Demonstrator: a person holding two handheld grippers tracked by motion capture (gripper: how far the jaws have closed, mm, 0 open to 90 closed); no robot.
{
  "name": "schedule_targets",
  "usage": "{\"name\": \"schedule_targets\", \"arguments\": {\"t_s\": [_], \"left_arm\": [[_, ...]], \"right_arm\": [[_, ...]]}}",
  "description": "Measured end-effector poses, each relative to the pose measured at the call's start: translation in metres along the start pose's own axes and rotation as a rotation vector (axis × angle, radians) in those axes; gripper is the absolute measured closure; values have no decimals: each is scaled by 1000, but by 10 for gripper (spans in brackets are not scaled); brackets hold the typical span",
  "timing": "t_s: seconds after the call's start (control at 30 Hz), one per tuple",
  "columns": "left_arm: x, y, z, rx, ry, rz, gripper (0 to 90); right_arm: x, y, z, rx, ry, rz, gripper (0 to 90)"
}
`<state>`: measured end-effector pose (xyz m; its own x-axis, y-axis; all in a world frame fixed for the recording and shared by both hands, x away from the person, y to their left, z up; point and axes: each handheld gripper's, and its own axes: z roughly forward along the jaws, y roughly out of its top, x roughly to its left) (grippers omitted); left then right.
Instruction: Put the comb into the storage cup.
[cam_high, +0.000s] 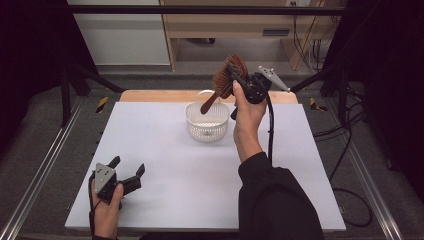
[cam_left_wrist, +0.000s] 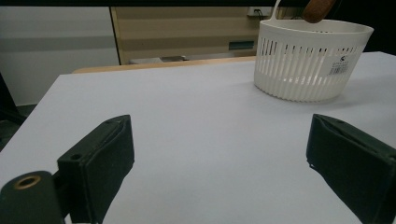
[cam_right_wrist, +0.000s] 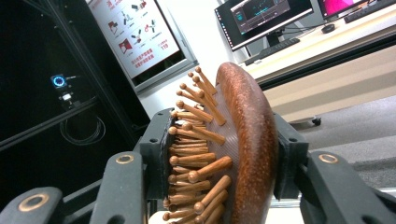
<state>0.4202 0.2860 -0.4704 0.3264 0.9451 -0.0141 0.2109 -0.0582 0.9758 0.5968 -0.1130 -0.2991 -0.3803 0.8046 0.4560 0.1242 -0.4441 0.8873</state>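
Done: right gripper (cam_high: 234, 75) jaws clamp the wooden hairbrush (cam_high: 227, 77), raised over the white basket (cam_high: 207, 121).
Left: lowering in, probably.
Left gripper (cam_high: 127, 167): jaws open, empty.

The basket (cam_high: 207, 121) sits on the table (cam_high: 165, 150), centre of frame. My right gripper (cam_high: 235, 79) holds the hairbrush (cam_high: 227, 79) above it; my left gripper (cam_high: 127, 167) rests lower left.

Black hand-held gripper (cam_high: 129, 171), grey three-cornered plate (cam_high: 104, 176), brass-ringed screw holes, black cable (cam_high: 270, 131), black sleeve (cam_high: 275, 200)
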Motion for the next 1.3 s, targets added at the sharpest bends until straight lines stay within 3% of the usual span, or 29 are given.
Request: {"name": "schedule_targets", "arguments": {"t_s": [0.97,1.3], "left_arm": [[0,0,0,-2,-5,-1,74],[1,0,0,-8,-9,-3,73]], "right_arm": [[-5,-21,5,15,-26,-22,506],[-9,-33,6,22,-35,-6,506]]}}
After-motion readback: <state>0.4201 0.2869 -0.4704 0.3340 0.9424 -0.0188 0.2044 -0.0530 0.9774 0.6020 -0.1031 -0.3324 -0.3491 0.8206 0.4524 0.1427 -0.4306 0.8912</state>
